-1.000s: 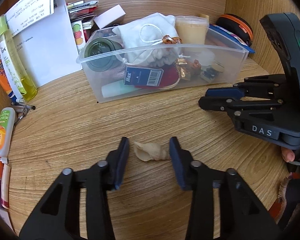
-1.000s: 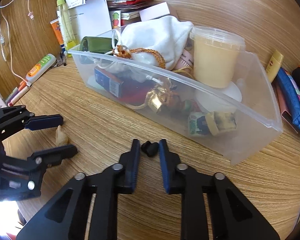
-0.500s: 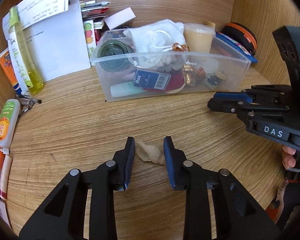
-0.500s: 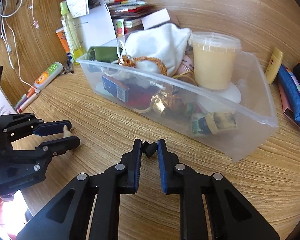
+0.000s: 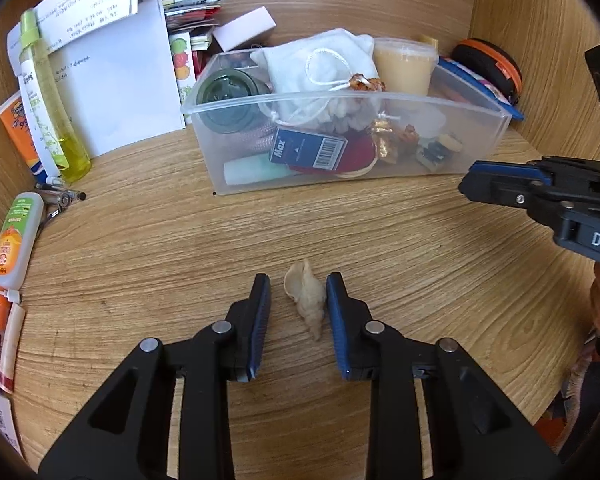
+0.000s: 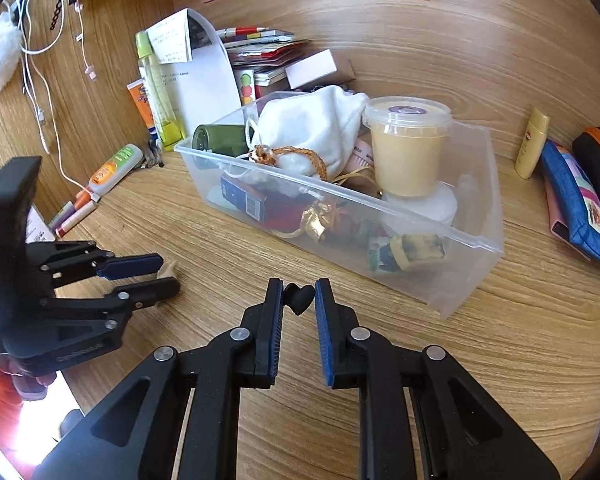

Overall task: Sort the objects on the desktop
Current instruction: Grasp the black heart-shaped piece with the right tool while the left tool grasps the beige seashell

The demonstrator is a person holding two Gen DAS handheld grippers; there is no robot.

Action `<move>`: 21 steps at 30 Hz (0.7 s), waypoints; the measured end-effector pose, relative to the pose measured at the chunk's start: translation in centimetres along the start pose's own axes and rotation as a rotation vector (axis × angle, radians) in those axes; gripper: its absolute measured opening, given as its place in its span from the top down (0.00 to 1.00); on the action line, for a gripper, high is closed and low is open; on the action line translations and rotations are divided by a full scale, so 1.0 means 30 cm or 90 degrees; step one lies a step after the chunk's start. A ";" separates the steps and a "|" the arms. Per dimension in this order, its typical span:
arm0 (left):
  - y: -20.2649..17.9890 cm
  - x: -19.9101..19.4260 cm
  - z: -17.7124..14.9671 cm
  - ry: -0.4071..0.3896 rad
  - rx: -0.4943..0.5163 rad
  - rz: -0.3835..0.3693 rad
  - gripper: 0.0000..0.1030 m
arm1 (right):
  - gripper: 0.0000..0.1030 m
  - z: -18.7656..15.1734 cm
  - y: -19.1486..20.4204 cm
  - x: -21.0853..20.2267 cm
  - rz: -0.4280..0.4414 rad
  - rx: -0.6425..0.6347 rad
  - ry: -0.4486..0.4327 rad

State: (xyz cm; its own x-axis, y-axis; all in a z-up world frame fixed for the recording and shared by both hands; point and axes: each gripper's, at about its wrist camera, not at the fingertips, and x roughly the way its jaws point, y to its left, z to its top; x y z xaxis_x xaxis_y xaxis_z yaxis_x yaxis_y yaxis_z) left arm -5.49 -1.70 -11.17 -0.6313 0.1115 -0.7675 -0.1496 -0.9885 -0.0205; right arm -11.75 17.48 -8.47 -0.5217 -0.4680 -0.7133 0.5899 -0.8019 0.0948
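Nearest to you, your left gripper [image 5: 298, 312] stands low over the wooden desk [image 5: 140, 264] with the small beige spiral seashell [image 5: 306, 300] between its blue pads. The jaws have just been closing. The right pad touches the shell, but a narrow gap remains on the left side, so the shell lies on the wood and is not yet clamped.

Your right gripper [image 6: 298, 300] is closed almost fully on a small black heart-shaped piece [image 6: 299, 297], which it pinches at the fingertips above the desk.

Just behind both grippers stands the clear plastic rectangular bin [image 6: 472, 240]. It holds a white drawstring cloth pouch [image 6: 312, 128], a lidded tub of beige cream [image 6: 406, 148], a dark green cylinder [image 6: 216, 140], a blue box with a barcode [image 5: 308, 148] and some small gold trinkets [image 6: 320, 216].

To the left of the bin a tall yellow-green bottle [image 5: 48, 108] stands before white papers [image 5: 116, 92]. To the right, far back, lie a blue fabric pouch [image 6: 580, 200] and a black and orange case [image 5: 488, 64].
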 end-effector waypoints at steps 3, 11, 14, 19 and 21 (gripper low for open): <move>-0.012 0.009 0.009 0.001 0.011 0.002 0.73 | 0.86 -0.008 -0.007 -0.003 0.001 0.010 0.001; -0.015 -0.002 0.002 -0.022 -0.005 0.037 0.82 | 0.86 -0.011 -0.036 -0.025 0.008 0.023 -0.005; -0.003 -0.029 0.007 -0.035 -0.021 0.031 0.82 | 0.86 -0.006 -0.052 -0.035 0.015 0.031 -0.010; 0.001 -0.069 0.048 -0.067 -0.038 0.027 0.82 | 0.86 0.007 -0.068 -0.052 0.021 0.037 -0.019; -0.002 -0.081 0.068 -0.078 -0.042 0.021 0.82 | 0.86 0.013 -0.071 -0.062 0.019 0.035 -0.024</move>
State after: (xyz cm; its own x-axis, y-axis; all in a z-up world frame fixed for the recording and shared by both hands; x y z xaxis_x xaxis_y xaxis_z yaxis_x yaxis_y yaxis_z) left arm -5.50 -1.69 -8.01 -0.7236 0.0864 -0.6848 -0.0793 -0.9960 -0.0419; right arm -12.27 19.91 -7.09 -0.5272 -0.5054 -0.6832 0.5717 -0.8057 0.1549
